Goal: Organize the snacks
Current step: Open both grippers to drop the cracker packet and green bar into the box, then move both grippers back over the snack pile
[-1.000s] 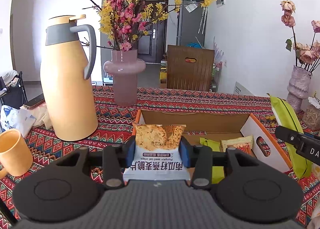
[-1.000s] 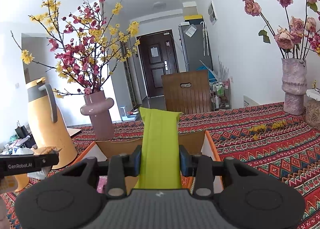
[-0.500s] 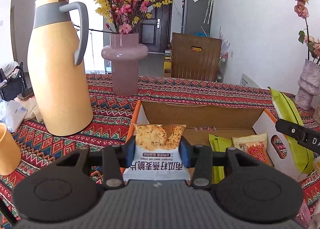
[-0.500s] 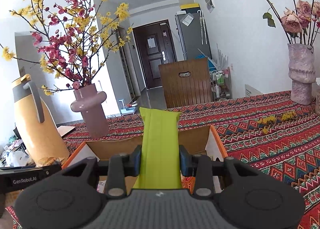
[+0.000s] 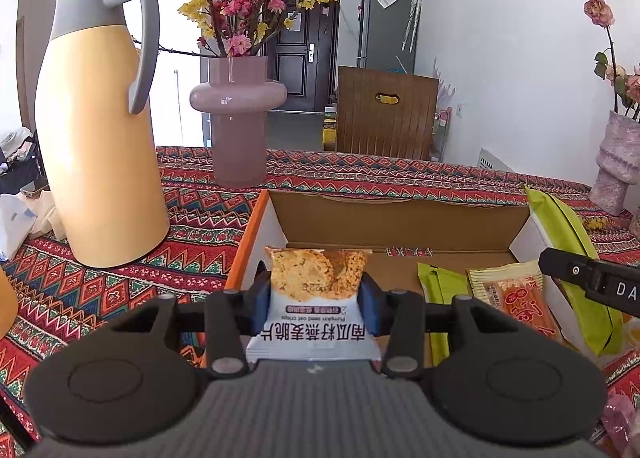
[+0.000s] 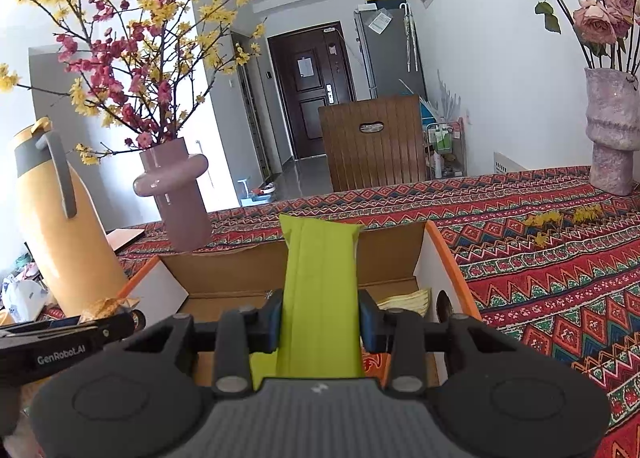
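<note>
My left gripper [image 5: 316, 300] is shut on a white oat crisp packet [image 5: 316, 298] and holds it over the left part of an open cardboard box [image 5: 400, 214] with orange edges. Inside the box lie a green packet [image 5: 438, 290] and an orange snack packet [image 5: 516, 298]. My right gripper [image 6: 320, 318] is shut on a long lime-green packet [image 6: 320, 290] and holds it above the same box [image 6: 224, 270]. The right gripper and its green packet also show at the right in the left wrist view [image 5: 568, 258]. The left gripper shows at the left in the right wrist view [image 6: 68, 342].
A tall yellow thermos jug [image 5: 96, 130] stands left of the box. A pink vase [image 5: 238, 114] with flowering branches stands behind it. A second vase with roses [image 6: 612, 130] is at the far right. A patterned red cloth [image 6: 560, 258] covers the table.
Both grippers have moved forward and down toward the box, which now looks nearer. Each still holds its packet.
</note>
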